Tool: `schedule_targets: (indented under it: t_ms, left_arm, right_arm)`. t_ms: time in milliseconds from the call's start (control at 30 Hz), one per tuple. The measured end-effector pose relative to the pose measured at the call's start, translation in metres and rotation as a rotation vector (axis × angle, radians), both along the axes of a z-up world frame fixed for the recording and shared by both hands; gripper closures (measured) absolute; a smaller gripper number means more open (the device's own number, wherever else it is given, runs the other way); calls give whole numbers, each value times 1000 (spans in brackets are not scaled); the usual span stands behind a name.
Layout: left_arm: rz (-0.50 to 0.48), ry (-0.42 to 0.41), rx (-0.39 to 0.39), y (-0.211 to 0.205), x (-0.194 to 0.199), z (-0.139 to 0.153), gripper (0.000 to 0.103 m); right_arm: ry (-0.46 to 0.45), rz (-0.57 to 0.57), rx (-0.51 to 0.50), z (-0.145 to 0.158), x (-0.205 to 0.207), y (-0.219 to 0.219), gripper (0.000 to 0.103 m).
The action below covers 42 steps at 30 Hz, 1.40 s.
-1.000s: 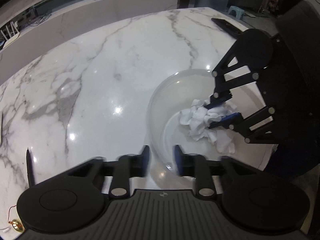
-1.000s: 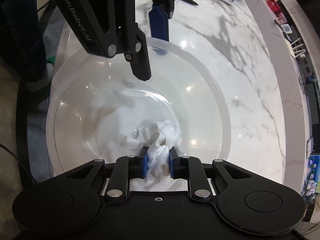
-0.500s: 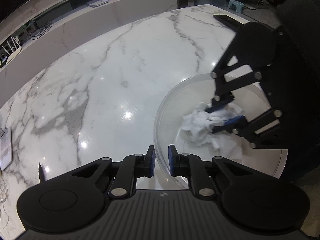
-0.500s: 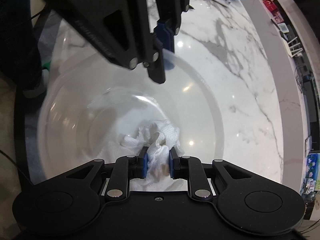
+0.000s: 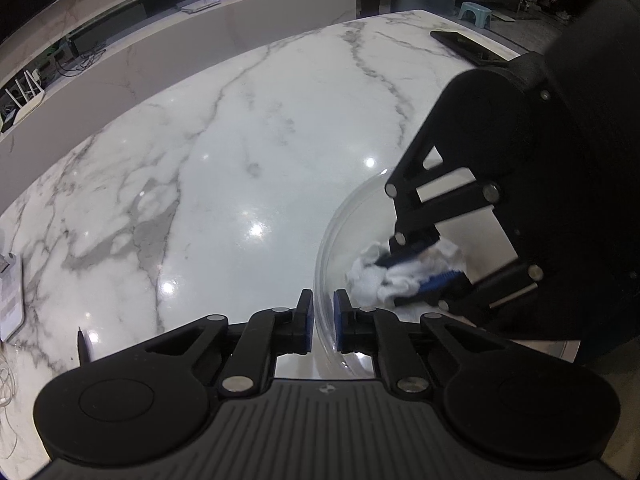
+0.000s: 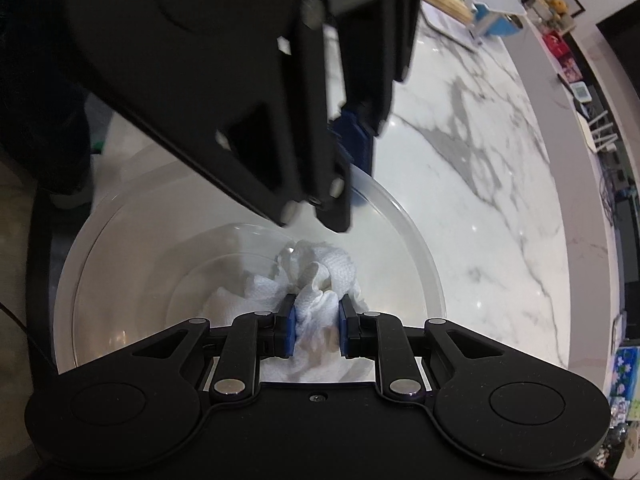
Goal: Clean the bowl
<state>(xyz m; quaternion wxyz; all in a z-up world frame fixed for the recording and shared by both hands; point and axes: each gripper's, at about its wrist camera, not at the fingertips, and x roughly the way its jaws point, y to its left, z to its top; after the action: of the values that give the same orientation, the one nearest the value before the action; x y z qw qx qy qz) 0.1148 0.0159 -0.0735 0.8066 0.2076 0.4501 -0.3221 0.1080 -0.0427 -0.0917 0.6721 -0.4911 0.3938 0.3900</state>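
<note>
A clear plastic bowl (image 5: 332, 220) stands on the white marble table (image 5: 200, 200) near its front edge. My left gripper (image 5: 320, 304) is shut on the bowl's near rim, one blue pad outside the wall and one inside. In the right wrist view the same left gripper (image 6: 352, 184) straddles the far rim of the bowl (image 6: 424, 264). My right gripper (image 6: 317, 312) is shut on a crumpled white paper towel (image 6: 320, 268) pressed low inside the bowl. From the left wrist view the right gripper (image 5: 404, 270) reaches in from the right, holding the towel (image 5: 372, 276).
A black phone (image 5: 460, 44) lies at the table's far right corner. A dark pen (image 5: 83, 344) and a white device (image 5: 10, 300) sit at the left edge. A person's dark clothing (image 6: 40, 80) stands beside the bowl. A blue box (image 6: 496, 16) sits far off.
The left jaws have closed onto the bowl's rim. The right gripper has slid the towel across the bowl's bottom toward the left gripper.
</note>
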Motion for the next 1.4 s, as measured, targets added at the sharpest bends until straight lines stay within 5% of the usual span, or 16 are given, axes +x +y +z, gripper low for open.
schedule_targets:
  t_ms: [633, 1400]
  left_arm:
    - [-6, -6, 9, 1, -1, -1, 94]
    - [-14, -6, 6, 0, -3, -1, 91]
  right_arm:
    - [92, -11, -91, 0, -5, -8, 86]
    - [-28, -17, -80, -3, 5, -9, 86]
